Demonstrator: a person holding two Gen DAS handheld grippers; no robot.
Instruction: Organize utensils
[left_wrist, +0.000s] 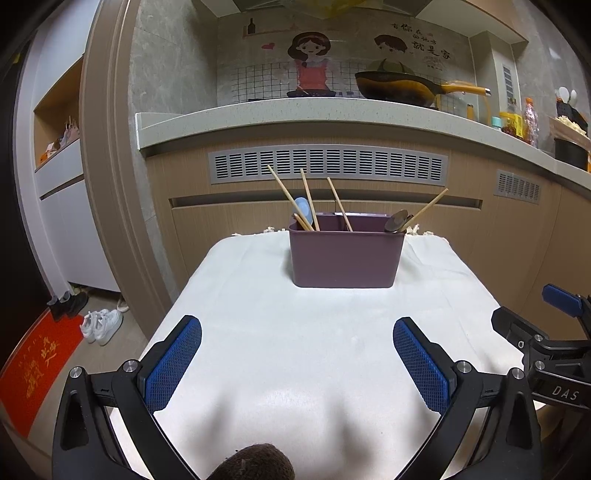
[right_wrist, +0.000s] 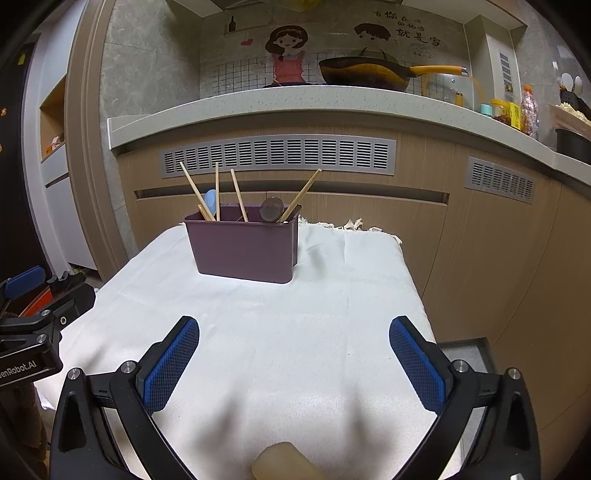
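A purple utensil holder (left_wrist: 343, 254) stands at the far end of a white-clothed table (left_wrist: 295, 343); it also shows in the right wrist view (right_wrist: 245, 245). Several wooden chopsticks (left_wrist: 308, 199), a light blue spoon (left_wrist: 304, 208) and a dark spoon (left_wrist: 397, 220) stand in it. My left gripper (left_wrist: 297, 334) is open and empty above the cloth, well short of the holder. My right gripper (right_wrist: 294, 332) is open and empty too, to the right of the left one. The right gripper's body (left_wrist: 546, 343) shows at the left view's right edge.
A kitchen counter (left_wrist: 332, 118) with a wok (left_wrist: 399, 86) and bottles (left_wrist: 530, 122) runs behind the table. Wooden cabinets (left_wrist: 369, 221) sit below it. Shoes (left_wrist: 101, 325) and a red mat (left_wrist: 37, 365) lie on the floor at the left.
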